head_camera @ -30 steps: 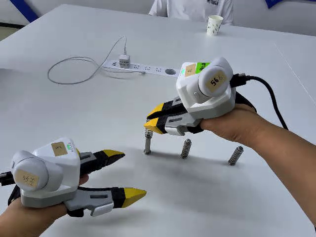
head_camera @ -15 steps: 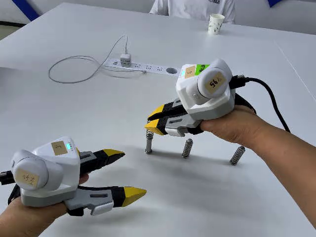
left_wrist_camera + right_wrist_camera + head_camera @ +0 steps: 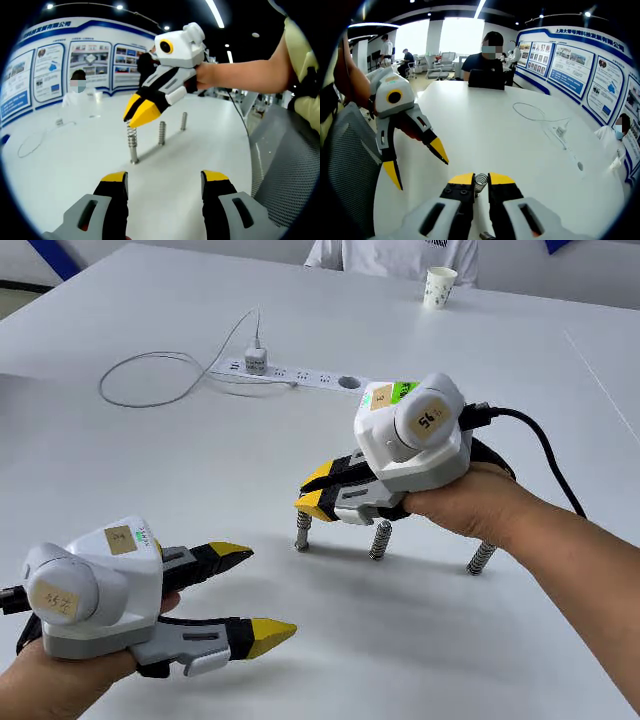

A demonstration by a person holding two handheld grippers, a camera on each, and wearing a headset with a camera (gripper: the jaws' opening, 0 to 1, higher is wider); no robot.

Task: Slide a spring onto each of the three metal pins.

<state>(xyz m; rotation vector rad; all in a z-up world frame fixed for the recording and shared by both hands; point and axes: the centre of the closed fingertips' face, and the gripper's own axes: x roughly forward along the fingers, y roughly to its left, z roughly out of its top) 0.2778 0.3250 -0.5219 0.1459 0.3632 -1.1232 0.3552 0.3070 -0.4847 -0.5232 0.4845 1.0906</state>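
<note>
Three metal pins stand in a row on the white table. The middle pin and the right pin each carry a spring. My right gripper hangs over the left pin, shut on a spring that sits around the pin's top. In its own view the yellow-tipped right gripper has its jaws close together with the coil between them. My left gripper rests low at the front left, open and holding nothing; the left gripper points at the pins.
A white power strip with a looping cable lies at the back left. A paper cup stands at the far edge, where a person sits. A black cable trails from the right gripper.
My right gripper has sunk lower over the left pin, taking the spring down with it. The left gripper has stayed where it was.
</note>
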